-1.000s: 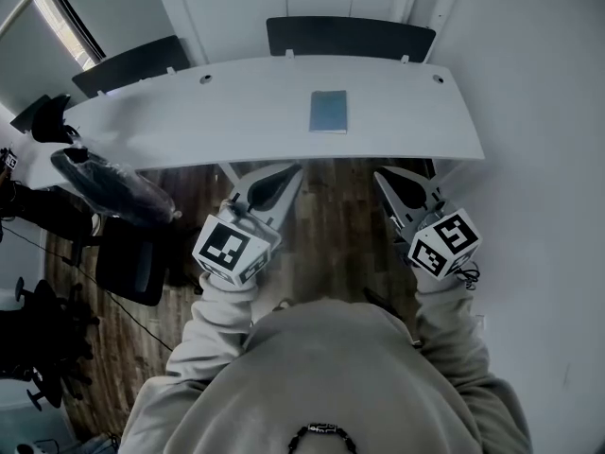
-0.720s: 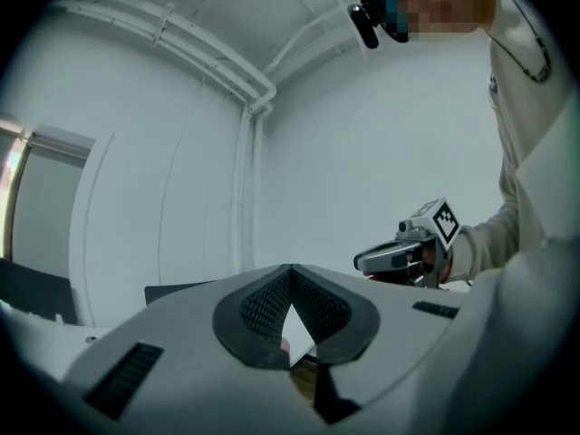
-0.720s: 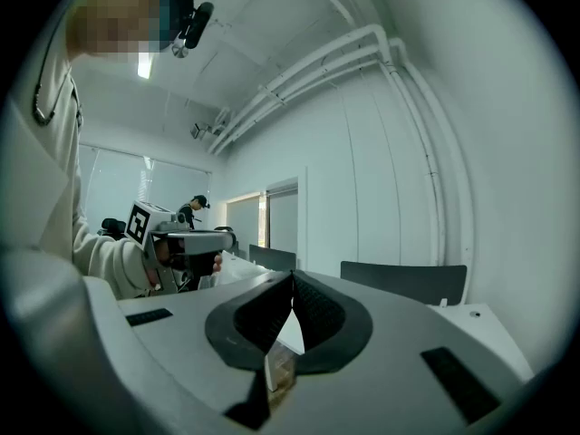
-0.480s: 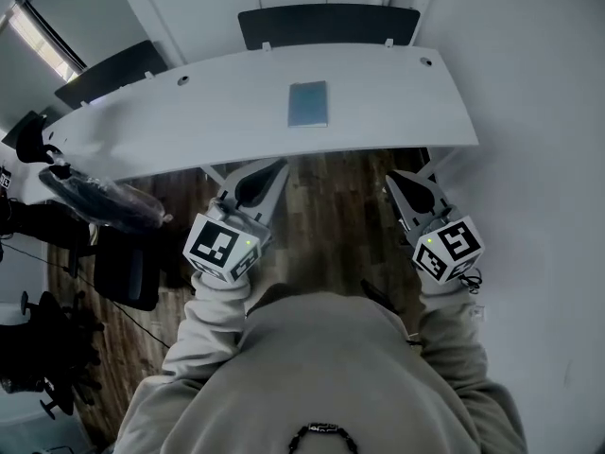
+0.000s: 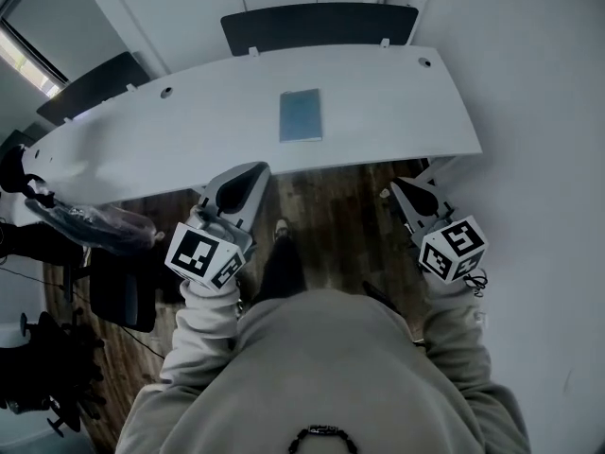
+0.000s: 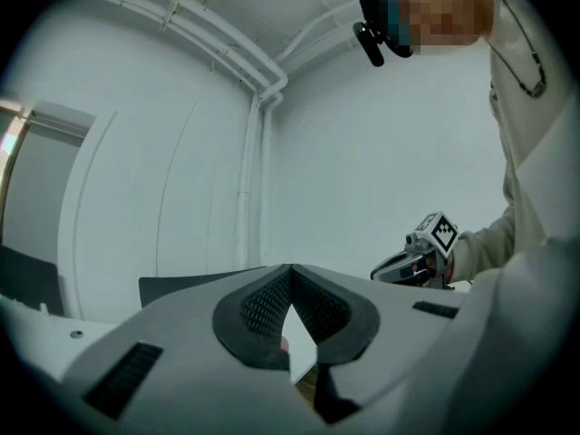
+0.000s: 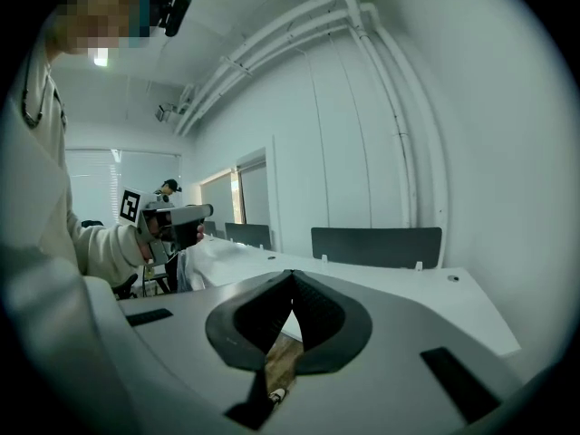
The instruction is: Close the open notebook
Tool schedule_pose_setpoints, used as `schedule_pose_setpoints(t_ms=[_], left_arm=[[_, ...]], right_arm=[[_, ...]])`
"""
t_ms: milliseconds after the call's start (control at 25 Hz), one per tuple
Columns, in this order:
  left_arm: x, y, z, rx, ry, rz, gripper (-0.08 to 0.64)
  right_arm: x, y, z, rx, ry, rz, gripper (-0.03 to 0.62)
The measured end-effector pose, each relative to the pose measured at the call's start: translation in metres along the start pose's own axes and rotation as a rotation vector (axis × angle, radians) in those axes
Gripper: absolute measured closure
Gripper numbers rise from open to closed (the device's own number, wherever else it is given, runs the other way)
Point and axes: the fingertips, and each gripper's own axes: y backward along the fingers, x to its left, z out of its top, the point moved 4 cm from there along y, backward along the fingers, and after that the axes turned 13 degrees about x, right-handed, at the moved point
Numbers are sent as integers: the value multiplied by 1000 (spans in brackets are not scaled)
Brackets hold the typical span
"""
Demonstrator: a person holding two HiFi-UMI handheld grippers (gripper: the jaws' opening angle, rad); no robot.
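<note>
**A:** How does the left hand-held gripper (image 5: 255, 170) stand?

**B:** Clenched. Its jaws meet at the tips with nothing between them, and it reaches just to the near edge of the white bench (image 5: 397, 112).

**A:** And the right hand-held gripper (image 5: 398, 186)?

**B:** Clenched too, tips together and empty. It hangs over the wooden floor (image 5: 331, 206), a little short of that edge.

**A:** Where is the notebook (image 5: 301, 115)?

**B:** Flat on the bench, ahead of both hand-held grippers and well apart from them, roughly between the lines they point along. It shows a single blue-grey face.

**A:** Anything past it?

**B:** A dark chair back (image 5: 319, 25), beyond the bench's far edge as seen from the hand-held grippers.
</note>
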Motion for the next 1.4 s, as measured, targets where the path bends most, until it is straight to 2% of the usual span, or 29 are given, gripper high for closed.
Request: schedule_pose_setpoints(t_ms=[200,560,760,920,1120,1280,1400], left_arm=[[61,-47,-13,-4,48,4,567],[185,-103,-10,94,72,-10,567],[236,-141,-11,132,62,-72,566],[268,-171,-21,160,94,-149,566],[292,-209,-25,181,91,-232,566],[299,-230,-20,179,95,-260,567],[299,-240,-21,193,94,-252,566]], right_arm=[[-41,-49,16,46,-22,6,572],[-96,-154,70,71,-114,2,572],[-132,-189,87,81,-167,-53,572],[-159,-202,97,105,-198,-140,572],[-186,-213,117,75,-210,-218,572],[-194,-232,131,76,-190,-204,572],[-199,-250,132,105,-157,-168,572]])
